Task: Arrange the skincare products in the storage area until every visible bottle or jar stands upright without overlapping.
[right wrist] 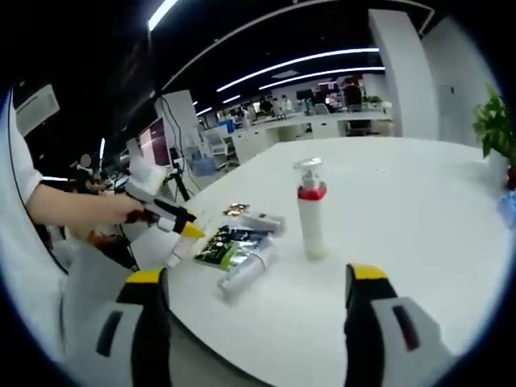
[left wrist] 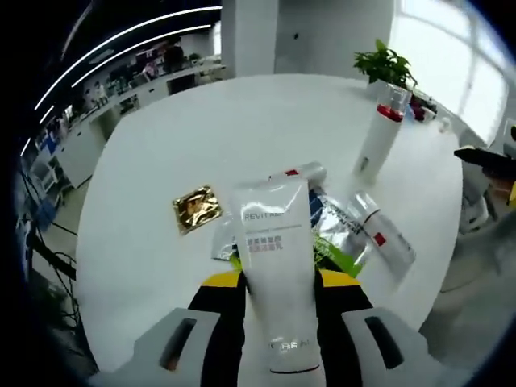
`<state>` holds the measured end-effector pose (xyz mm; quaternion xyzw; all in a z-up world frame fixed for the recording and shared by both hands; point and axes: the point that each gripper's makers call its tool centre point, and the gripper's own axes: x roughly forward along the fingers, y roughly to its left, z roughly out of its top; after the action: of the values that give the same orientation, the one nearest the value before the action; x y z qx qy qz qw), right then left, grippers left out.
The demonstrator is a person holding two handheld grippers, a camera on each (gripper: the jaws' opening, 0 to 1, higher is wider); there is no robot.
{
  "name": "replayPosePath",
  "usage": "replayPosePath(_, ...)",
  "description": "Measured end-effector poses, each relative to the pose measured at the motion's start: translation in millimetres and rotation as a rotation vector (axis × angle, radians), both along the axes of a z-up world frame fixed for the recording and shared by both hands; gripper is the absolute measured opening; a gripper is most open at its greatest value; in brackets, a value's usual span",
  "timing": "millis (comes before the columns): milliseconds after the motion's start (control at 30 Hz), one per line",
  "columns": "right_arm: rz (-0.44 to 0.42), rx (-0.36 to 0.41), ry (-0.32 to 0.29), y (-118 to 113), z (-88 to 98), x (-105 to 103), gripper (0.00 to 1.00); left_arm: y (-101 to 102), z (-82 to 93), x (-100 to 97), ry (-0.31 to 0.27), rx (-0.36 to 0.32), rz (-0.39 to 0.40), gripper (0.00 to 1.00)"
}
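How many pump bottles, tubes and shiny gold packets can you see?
pump bottle: 1
tubes: 3, the held tube, the lying tube and the far tube
gold packet: 1
Total: 5

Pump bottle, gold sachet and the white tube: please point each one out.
Pump bottle (right wrist: 311, 218), right gripper view, on its white body.
Gold sachet (left wrist: 197, 208), left gripper view, on its middle.
White tube (left wrist: 274, 266), left gripper view, on its printed front.

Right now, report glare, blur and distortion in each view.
Left gripper view: window glare washes out the upper right; fisheye bends the table edge; the white tube in the tongs reads sharp. Right gripper view: dim room, streaking ceiling lights, soft pump bottle.
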<state>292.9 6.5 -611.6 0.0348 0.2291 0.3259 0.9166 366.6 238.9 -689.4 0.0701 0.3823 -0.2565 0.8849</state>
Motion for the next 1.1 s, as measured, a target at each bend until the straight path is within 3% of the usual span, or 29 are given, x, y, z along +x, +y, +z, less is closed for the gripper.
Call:
replayPosePath(67,0.007,0.006,-0.007,3.2,3.9,-0.2,0.91,-6.3,9.6,-5.5,-0.037,-0.034,-0.005,0.30)
replayPosePath(300,0.033,0.013,-0.017,12.5,8.5,-1.1,0.90,-20.4,24.8,-27.6,-0.074,-0.089,-0.019,0.30)
replayPosePath(600,0.067,0.020,-0.019,24.9,11.2,-10.6,0.90,-42.4,40.5,-42.4,-0.133,-0.155,-0.057,0.30)
replayPosePath(833,0.084,0.026,-0.014,33.0,11.7,-18.6,0.89,-57.8,43.0,-51.2,-0.151,-0.157,-0.089,0.30)
replayPosePath(1100,0.097,0.088,-0.002,49.3,17.3,-22.7,0.85,-78.6,52.0,-65.0,-0.175,-0.166,-0.130,0.30)
